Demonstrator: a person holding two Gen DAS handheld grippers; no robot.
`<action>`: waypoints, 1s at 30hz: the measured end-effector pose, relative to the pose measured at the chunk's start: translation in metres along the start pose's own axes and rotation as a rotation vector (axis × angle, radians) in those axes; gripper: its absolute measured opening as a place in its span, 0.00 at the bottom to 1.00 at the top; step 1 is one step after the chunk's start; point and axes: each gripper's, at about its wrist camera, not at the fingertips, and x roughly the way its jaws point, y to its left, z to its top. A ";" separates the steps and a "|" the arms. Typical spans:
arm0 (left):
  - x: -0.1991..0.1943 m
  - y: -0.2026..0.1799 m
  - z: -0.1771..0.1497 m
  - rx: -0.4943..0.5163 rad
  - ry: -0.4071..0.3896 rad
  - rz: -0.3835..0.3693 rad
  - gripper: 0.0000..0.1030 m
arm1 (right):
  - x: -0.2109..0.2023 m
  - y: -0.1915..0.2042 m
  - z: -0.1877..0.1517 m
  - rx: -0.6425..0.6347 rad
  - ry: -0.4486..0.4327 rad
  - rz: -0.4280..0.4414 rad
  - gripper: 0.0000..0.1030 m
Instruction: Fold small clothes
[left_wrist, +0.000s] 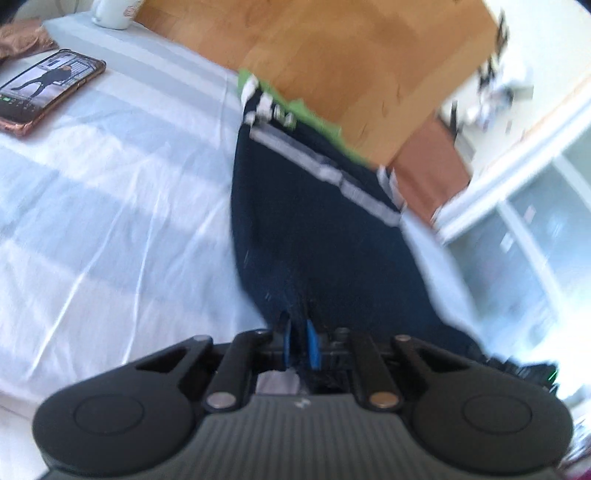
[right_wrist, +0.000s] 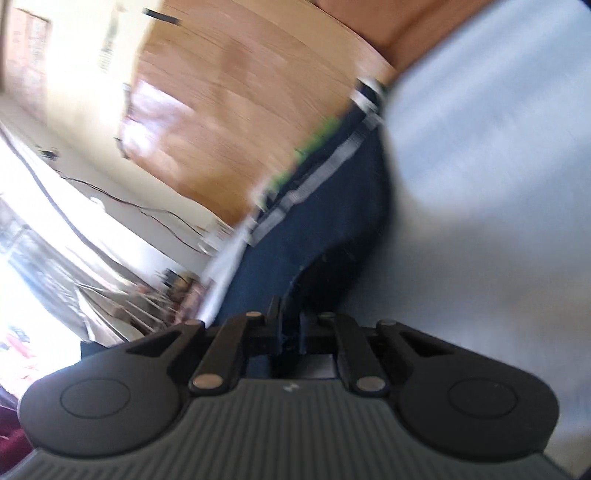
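Observation:
A small navy garment with a grey-white striped band and a green edge lies on the white bed sheet, reaching toward the bed's far edge. My left gripper is shut on the near end of the navy garment, its blue pads pinching the cloth. In the right wrist view the same navy garment stretches away from my right gripper, which is shut on its near edge. Both views are motion-blurred.
A phone in a copper case lies on the sheet at the far left, with a white mug behind it. Wooden floor lies beyond the bed edge. Windows and cables show at the left in the right wrist view.

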 end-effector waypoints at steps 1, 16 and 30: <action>-0.001 0.002 0.009 -0.022 -0.024 -0.026 0.08 | 0.004 0.002 0.009 -0.005 -0.015 0.012 0.10; 0.111 0.003 0.178 -0.123 -0.187 0.140 0.21 | 0.162 -0.044 0.162 0.048 -0.139 -0.288 0.22; 0.123 -0.025 0.131 0.179 -0.111 0.294 0.46 | 0.122 -0.047 0.120 -0.070 -0.159 -0.345 0.55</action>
